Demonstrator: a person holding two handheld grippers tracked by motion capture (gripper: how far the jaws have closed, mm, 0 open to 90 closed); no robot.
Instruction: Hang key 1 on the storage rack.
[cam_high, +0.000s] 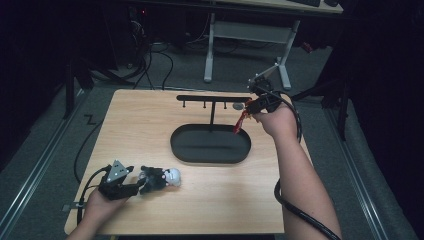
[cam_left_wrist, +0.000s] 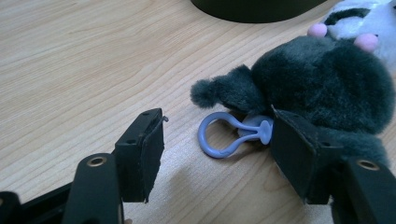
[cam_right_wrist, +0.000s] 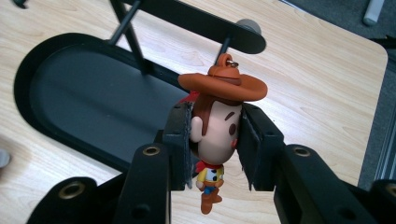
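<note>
Near us, left gripper (cam_left_wrist: 210, 154) sits w/ jaws wide around the blue loop (cam_left_wrist: 229, 135) of a grey plush (cam_left_wrist: 322, 84) on the bench (cam_left_wrist: 70, 60). Farther, right gripper (cam_right_wrist: 215, 149) clamps a cowboy figure (cam_right_wrist: 217, 126) by the head, beside the black rack (cam_high: 212, 98).

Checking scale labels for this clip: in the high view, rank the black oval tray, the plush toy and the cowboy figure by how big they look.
1. Black oval tray, by far the largest.
2. Plush toy, near the left gripper.
3. Cowboy figure, a small red sliver at the right gripper, partly hidden, so its full size is unsure.
</note>
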